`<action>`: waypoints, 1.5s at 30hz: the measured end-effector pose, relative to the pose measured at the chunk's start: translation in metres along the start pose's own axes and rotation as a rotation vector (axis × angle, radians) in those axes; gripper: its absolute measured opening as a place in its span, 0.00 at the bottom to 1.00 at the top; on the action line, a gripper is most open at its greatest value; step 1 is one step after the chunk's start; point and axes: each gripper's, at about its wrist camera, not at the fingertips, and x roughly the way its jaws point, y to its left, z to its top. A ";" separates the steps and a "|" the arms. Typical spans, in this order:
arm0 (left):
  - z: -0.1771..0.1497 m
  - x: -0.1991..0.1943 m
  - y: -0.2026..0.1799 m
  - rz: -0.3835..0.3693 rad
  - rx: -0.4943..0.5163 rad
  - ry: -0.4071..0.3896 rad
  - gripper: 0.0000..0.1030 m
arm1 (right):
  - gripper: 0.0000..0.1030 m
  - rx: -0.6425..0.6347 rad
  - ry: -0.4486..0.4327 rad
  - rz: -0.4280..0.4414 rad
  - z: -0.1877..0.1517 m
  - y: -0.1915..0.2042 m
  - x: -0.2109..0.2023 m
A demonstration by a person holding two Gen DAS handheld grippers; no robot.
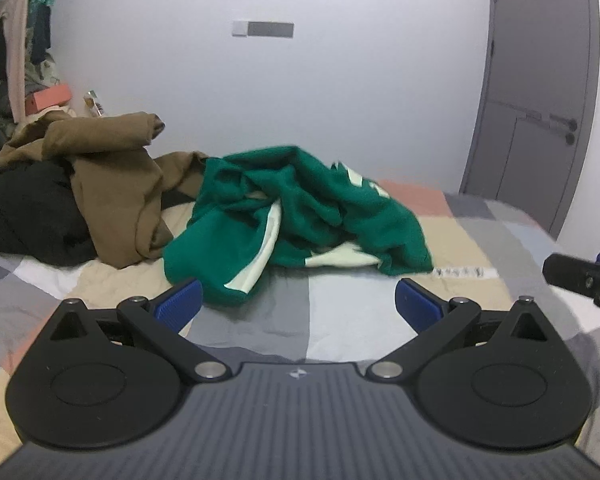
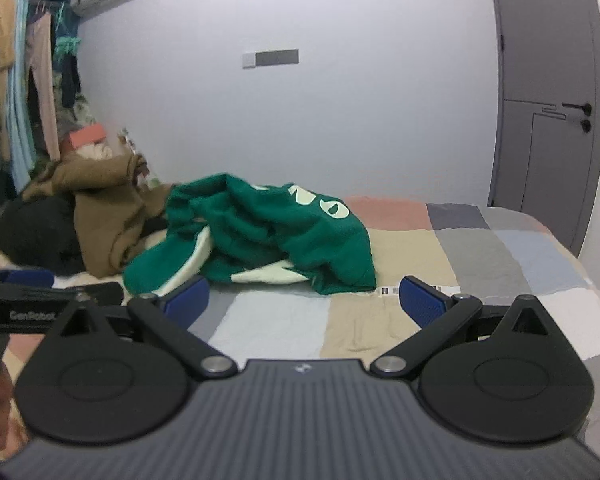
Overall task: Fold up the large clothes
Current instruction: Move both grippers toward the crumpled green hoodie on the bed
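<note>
Crumpled green sweatshirt (image 1: 300, 216) with cream lettering heaped mid-bed on patchwork bedspread (image 1: 340, 312), brown garment (image 1: 112, 184) just beside it, left tongs (image 1: 298, 300) and right tongs (image 2: 304, 300) both spread wide, empty, hovering near its front edge

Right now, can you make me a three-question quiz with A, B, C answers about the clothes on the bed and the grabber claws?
1. Where is the green sweatshirt?
A. hanging on the door
B. crumpled on the patchwork bed
C. on the floor

2. What colour is the garment left of it?
A. brown
B. red
C. yellow

3. How are the left gripper and right gripper?
A. both shut on cloth
B. one shut
C. both open, holding nothing

Answers: B, it lies heaped on the bedspread; A, brown fabric piled beside it; C, blue pads spread wide apart.
</note>
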 end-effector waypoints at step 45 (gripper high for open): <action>0.149 -0.017 -0.007 -0.026 0.049 -0.060 1.00 | 1.00 0.056 0.087 0.046 0.100 -0.007 0.016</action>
